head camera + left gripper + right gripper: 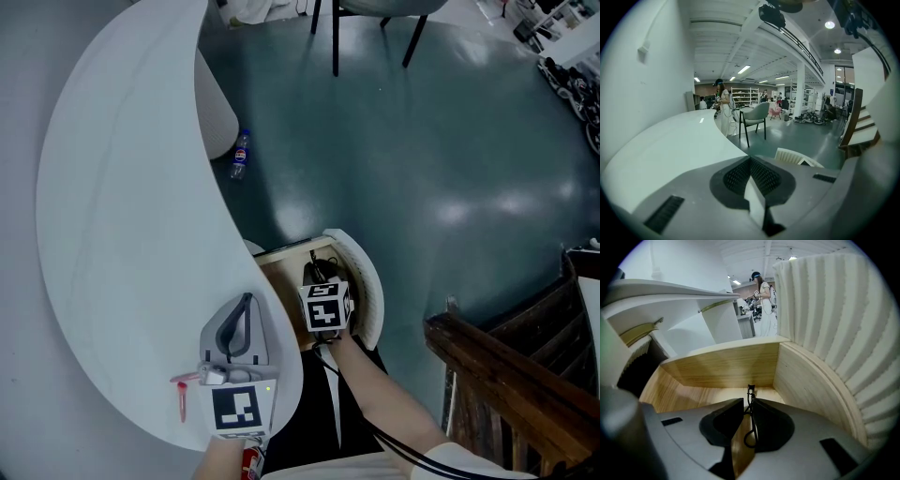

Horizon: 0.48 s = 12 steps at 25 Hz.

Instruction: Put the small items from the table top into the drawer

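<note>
The right tool (747,405), narrow and pinching a thin black wire piece (753,423) that lies along its jaws, points down into the light wooden drawer (722,364), directly underneath.

1. Black wire item (750,390): thin, with a loop at its lower end and a small clasp at the top. It stands roughly upright, pinched between the pads of the right claw (747,402), low inside the drawer and above its wooden floor.
2. Drawer (367,281): pulled open from under the counter (122,234) edge. Pale wood floor and walls, curved white ribbed front.
3. Small red item (180,389): lies flat on the counter close to its near edge. Shape unclear.
</note>
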{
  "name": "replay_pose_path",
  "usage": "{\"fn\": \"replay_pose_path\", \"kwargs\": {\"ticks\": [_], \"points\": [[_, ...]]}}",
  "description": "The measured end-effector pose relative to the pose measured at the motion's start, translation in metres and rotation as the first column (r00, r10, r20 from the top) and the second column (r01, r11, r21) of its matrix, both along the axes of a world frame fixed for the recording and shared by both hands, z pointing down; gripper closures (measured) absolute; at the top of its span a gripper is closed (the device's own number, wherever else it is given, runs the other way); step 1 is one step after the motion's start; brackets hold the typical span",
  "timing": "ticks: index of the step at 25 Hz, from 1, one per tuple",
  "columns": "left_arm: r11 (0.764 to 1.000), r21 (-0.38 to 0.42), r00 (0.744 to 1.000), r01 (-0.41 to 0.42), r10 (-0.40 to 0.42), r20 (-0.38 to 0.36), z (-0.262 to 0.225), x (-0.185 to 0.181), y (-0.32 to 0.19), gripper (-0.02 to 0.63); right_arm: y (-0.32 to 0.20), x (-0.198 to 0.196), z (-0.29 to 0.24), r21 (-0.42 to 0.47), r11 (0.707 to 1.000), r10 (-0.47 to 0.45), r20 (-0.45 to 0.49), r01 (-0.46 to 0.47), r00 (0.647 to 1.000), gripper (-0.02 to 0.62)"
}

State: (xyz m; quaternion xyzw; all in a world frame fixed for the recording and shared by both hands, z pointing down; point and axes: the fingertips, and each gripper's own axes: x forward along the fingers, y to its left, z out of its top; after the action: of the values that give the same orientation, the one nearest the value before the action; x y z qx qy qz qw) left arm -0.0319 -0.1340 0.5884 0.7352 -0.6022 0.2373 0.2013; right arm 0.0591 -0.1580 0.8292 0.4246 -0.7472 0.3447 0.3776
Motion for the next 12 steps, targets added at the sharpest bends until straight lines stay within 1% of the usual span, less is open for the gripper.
{"fn": "replay_pose_path", "kwargs": {"ticks": [5,12], "points": [[0.999,-0.006,0.999,0.043,-0.043,-0.016,-0.001,-0.004,0.007,0.589,0.001,-0.004,-0.009,0.010,1.000,-0.008,0.025,0.008,1.000,0.525],[0.995,0.029,0.995,0.096,-0.096,0.009,-0.019,-0.011,0.014,0.589,-0.002,-0.008,-0.046,0.064,0.997,-0.046,0.072,0.041,0.996,0.525]]}}
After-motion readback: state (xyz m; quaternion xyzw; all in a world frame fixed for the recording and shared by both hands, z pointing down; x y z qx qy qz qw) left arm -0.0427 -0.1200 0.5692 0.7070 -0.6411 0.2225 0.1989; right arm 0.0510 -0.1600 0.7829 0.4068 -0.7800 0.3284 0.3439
